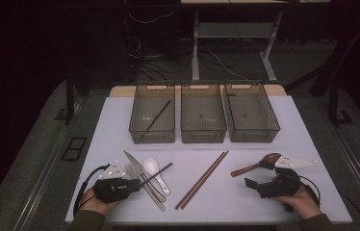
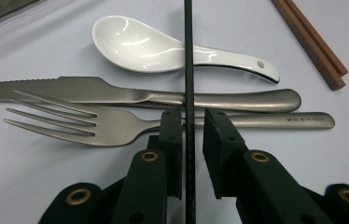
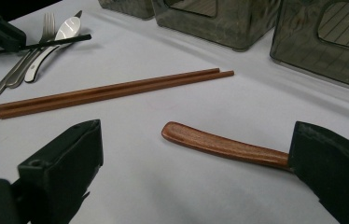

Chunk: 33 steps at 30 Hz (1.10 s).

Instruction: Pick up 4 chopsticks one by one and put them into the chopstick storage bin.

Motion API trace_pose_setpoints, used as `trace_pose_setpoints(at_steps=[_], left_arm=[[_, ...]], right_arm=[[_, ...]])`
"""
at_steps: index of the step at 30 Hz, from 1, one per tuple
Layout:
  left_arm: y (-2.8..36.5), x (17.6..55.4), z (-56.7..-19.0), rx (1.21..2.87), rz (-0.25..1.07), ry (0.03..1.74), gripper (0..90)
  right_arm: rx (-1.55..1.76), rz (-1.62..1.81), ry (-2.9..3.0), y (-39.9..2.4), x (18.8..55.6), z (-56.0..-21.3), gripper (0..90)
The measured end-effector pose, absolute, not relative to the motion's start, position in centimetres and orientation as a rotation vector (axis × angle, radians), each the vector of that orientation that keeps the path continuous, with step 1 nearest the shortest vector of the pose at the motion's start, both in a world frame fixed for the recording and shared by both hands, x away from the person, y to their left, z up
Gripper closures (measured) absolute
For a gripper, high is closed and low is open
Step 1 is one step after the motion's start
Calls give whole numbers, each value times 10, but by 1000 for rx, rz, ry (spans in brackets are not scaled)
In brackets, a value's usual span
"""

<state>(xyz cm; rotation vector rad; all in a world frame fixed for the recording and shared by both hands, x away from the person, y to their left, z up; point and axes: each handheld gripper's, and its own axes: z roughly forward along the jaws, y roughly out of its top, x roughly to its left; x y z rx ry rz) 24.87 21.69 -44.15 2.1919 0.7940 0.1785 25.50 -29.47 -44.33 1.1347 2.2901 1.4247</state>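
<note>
Black chopstick (image 2: 189, 70) sits between the pads of the left gripper (image 2: 192, 122), running straight up the left gripper view across the fork (image 2: 88, 122), the knife (image 2: 116, 93) and the white spoon (image 2: 163, 49). The jaws have drawn in close around it; one pad seems to touch it while a slim gap shows on the other side, so I cannot tell whether the grip is firm. In the high view the same stick (image 1: 161, 171) points from the left gripper (image 1: 137, 184) toward about 2 o'clock, over the cutlery heap at the near left of the table (image 1: 289, 125).

Right gripper (image 3: 191, 172): jaws wide apart, grasping nothing. The wooden spoon (image 3: 224, 145) lies on the table between them, its handle running to 10 o'clock, its far end hidden behind the right-hand jaw.

Progress, as judged: the job looks like sorting cutlery into the three bins.
- Done: one black chopstick (image 1: 158, 115) already lies in the left bin (image 1: 152, 136).
- Middle bin (image 1: 203, 136) and right bin (image 1: 252, 137) hold no cutlery that I can make out.
- Left: its partner now in hand, the brown chopstick pair (image 1: 202, 179) at table centre, fork, knife, white spoon, wooden spoon.

Estimate: early stage, most items are not yet sorted.
</note>
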Motion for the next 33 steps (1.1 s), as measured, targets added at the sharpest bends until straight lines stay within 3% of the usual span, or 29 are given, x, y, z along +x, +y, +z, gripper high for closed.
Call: trace_pose_setpoints(at_steps=[15, 33], left_arm=[[215, 250, -445, 2238, 174, 786, 840], [213, 249, -439, 2217, 175, 776, 850]], right_arm=[[1110, 1383, 2301, -290, 254, -448, 29], [1110, 1361, 2317, -290, 255, -449, 29]])
